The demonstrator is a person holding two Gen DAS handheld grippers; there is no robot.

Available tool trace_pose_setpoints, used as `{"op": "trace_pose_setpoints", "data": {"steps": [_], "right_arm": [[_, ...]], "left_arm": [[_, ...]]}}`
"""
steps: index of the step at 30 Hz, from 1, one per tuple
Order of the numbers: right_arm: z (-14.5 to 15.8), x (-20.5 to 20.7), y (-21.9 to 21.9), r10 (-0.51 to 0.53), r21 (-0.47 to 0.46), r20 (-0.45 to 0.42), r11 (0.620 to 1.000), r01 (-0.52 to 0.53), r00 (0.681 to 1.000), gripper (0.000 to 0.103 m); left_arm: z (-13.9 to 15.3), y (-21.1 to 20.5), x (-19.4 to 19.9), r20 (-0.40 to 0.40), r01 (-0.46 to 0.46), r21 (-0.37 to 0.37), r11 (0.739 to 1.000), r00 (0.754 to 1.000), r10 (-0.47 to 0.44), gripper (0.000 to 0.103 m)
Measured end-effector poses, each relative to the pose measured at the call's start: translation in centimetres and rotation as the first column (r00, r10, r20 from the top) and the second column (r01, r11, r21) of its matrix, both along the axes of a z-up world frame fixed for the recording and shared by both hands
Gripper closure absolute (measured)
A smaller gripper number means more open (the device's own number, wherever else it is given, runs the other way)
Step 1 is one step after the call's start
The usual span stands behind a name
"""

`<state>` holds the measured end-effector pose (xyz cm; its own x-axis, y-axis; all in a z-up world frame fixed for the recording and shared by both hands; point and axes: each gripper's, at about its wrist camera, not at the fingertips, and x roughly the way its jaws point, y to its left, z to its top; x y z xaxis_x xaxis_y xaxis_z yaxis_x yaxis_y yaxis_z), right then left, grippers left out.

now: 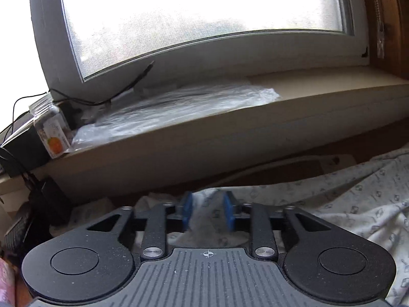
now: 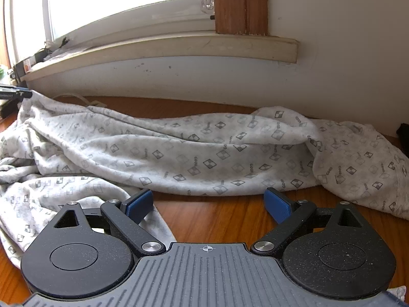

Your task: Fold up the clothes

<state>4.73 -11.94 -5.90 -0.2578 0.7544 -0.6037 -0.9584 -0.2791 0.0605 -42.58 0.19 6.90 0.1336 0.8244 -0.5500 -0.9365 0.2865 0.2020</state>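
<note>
- Patterned white garment [image 2: 194,153] lies crumpled in a long heap on the wooden tabletop [image 2: 217,220], stretched along the foot of the wall below the windowsill [image 2: 163,48]. Grey diamond-check print all over.
- One flap of the garment trails forward from the heap's left end, toward the camera, passing under the left finger of the right gripper.
- Right gripper [image 2: 209,203]: jaws spread wide, blue pads [image 2: 139,204] well apart, nothing between them but bare wood. It hovers low just in front of the garment's near edge.
- Left gripper [image 1: 207,211]: blue pads [image 1: 186,211] drawn close together, with a fold of the same garment [image 1: 358,204] bunched in the narrow gap. Reads as gripping the cloth, though actual pad contact is hard to confirm.
- In the right wrist view, a dark gripper tip [image 2: 18,94] meets the garment's far left end, below the windowsill's left end; cloth there is lifted to a peak.
- On the windowsill, left wrist view: crinkled clear plastic sheet [image 1: 173,112], a small packet with an orange picture [image 1: 55,138] at its left, black cables [image 1: 107,99].
- Window [image 1: 194,20] above the sill is blown out white.
- Wooden window trim [image 2: 237,2] rises from the sill's right part.
</note>
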Motion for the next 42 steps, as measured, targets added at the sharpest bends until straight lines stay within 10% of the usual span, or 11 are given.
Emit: {"op": "trace_pose_setpoints", "data": {"steps": [16,29,31,34,42], "right_arm": [[0.1,0.0,0.0,0.000,-0.001,0.002,1.000,0.000,1.000,0.010],[0.1,0.1,0.0,0.006,-0.002,-0.008,1.000,-0.006,1.000,0.009],[0.1,0.1,0.0,0.006,-0.002,-0.009,1.000,-0.006,1.000,0.009],[0.1,0.0,0.0,0.006,-0.003,-0.006,1.000,-0.006,1.000,0.009],[0.1,0.0,0.0,0.006,-0.003,-0.004,1.000,-0.006,1.000,0.009]], "left_arm": [[-1.9,1.1,13.3,-0.011,0.387,-0.099,0.917,0.921,-0.390,0.045],[-2.9,1.9,15.9,-0.067,0.462,-0.208,0.862,0.872,-0.484,0.072],[-2.8,1.9,16.1,-0.075,0.465,-0.200,0.863,0.871,-0.486,0.072],[-2.6,2.0,16.1,-0.075,0.462,-0.199,0.864,0.872,-0.483,0.103],[1.3,0.7,12.6,0.073,0.294,0.063,0.954,0.952,-0.298,0.103]]}}
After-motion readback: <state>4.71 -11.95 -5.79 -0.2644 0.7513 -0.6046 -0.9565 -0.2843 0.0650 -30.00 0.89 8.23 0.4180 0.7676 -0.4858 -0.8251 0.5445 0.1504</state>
